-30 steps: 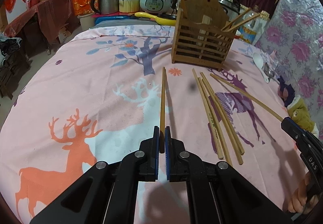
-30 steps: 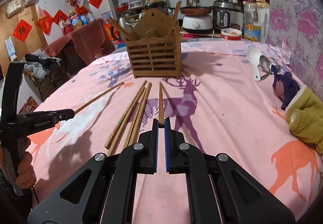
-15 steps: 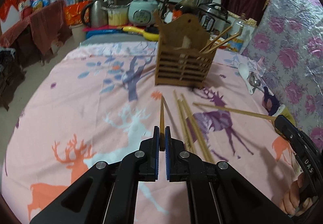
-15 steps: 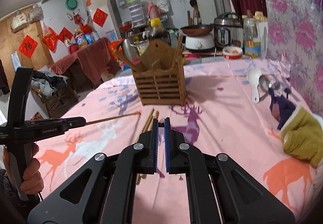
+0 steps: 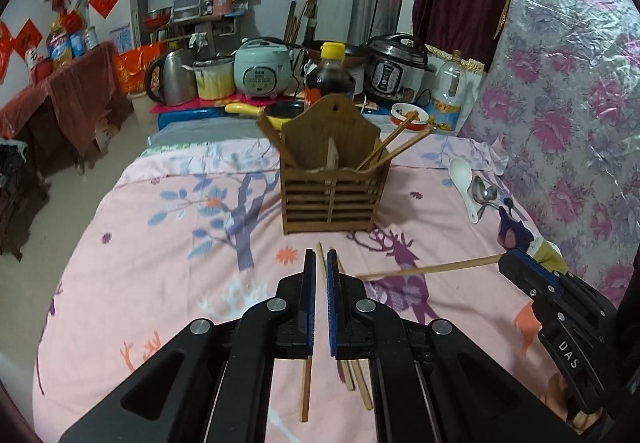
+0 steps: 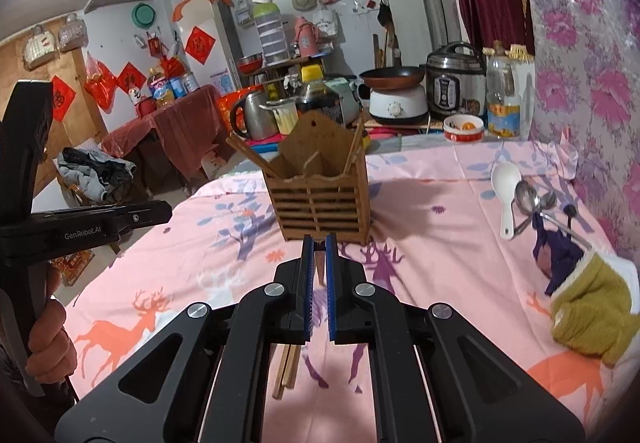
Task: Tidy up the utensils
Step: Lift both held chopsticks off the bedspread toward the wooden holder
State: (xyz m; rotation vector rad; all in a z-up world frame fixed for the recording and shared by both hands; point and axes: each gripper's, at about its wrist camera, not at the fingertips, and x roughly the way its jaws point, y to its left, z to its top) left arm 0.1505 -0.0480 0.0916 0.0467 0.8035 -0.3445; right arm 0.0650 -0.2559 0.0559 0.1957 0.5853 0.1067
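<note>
Left wrist view shows the left gripper (image 5: 319, 263) clenched on one thin brown wooden chopstick (image 5: 307, 387). It pinches the stick near the middle, so one end sticks out in front and the other hangs down behind. Gripping there probably keeps the stick from tipping. The right gripper (image 5: 508, 258) is off to the right side, clenched on a second thin wooden chopstick (image 5: 428, 268) by its end, so the stick pokes out sideways across the cloth.

Right wrist view shows that same gripper (image 6: 319, 243) with its jaws squeezed close and a bit of the stick between them. Both sticks are up off the table and face the brown slatted wooden holder box (image 5: 334, 199). The box stands upright in the middle of the table. It already has a few chopsticks leaning inside, so I think these two go there next.

More loose wooden chopsticks (image 5: 354, 383) lie flat on the cloth under the left gripper. A white plastic spoon (image 5: 464, 181) and shiny metal spoons (image 5: 484, 195) lie well apart on the right, just beside a yellow-green and purple cloth bundle (image 6: 588, 319).

The table has a pink cloth with deer and tree pictures (image 5: 160, 243). Behind it sit a pale green rice cooker (image 5: 262, 69), a silver kettle (image 5: 168, 77), a dark sauce bottle with a yellow cap (image 5: 330, 73) and red paper decorations on the wall (image 6: 200, 44).
</note>
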